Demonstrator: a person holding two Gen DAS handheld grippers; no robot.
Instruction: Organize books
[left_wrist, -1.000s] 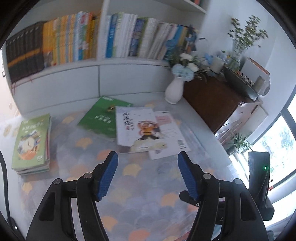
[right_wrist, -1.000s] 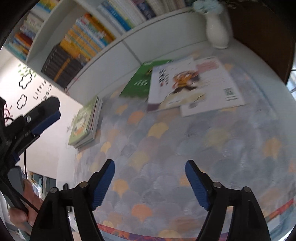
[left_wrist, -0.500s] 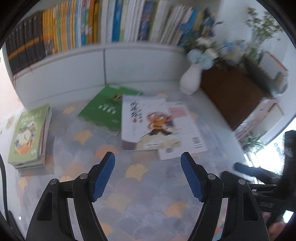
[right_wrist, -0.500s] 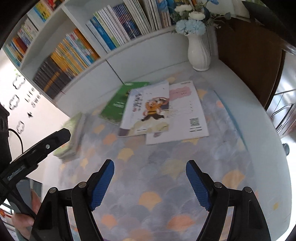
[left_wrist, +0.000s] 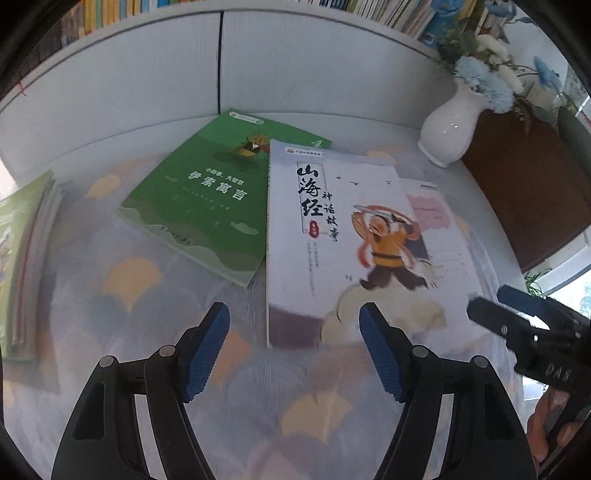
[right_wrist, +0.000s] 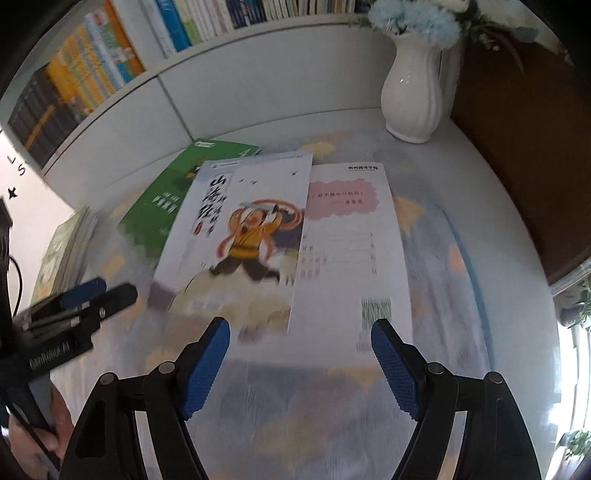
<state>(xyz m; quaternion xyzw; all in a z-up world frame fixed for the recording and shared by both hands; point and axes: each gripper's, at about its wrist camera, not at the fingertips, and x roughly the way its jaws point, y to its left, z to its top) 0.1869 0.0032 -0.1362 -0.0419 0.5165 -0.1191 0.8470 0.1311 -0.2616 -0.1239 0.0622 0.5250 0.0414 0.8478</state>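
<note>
Three loose books lie on the tablecloth (left_wrist: 129, 280), below the bookshelf (right_wrist: 96, 70). The green book (left_wrist: 207, 199) sits farthest back, tilted, its cover reading 伊索寓言 in white, with a small insect figure above the title. The white book (left_wrist: 332, 240) overlaps the green one's right edge; its title in black brush script reads 山海经 with 神话故事 beside it, above a running figure in orange. Under its right side lies the thin booklet (right_wrist: 351, 251), which has a pink panel near the top and a barcode near the bottom edge (its small print is too blurred to read). A stack of books (left_wrist: 22, 266) with green covers lies at the left edge of the cloth.

A white vase (right_wrist: 412, 88) of pale blue flowers stands at the back right, next to a dark wooden cabinet (right_wrist: 517, 140).

The left gripper (left_wrist: 293, 350) hovers over the near edge of the white book, jaws spread and empty. The right gripper (right_wrist: 299, 365) hangs over the near edges of the white book and the booklet, its jaws likewise apart, gripping nothing. On the left gripper's body is a printed label, illegible.
</note>
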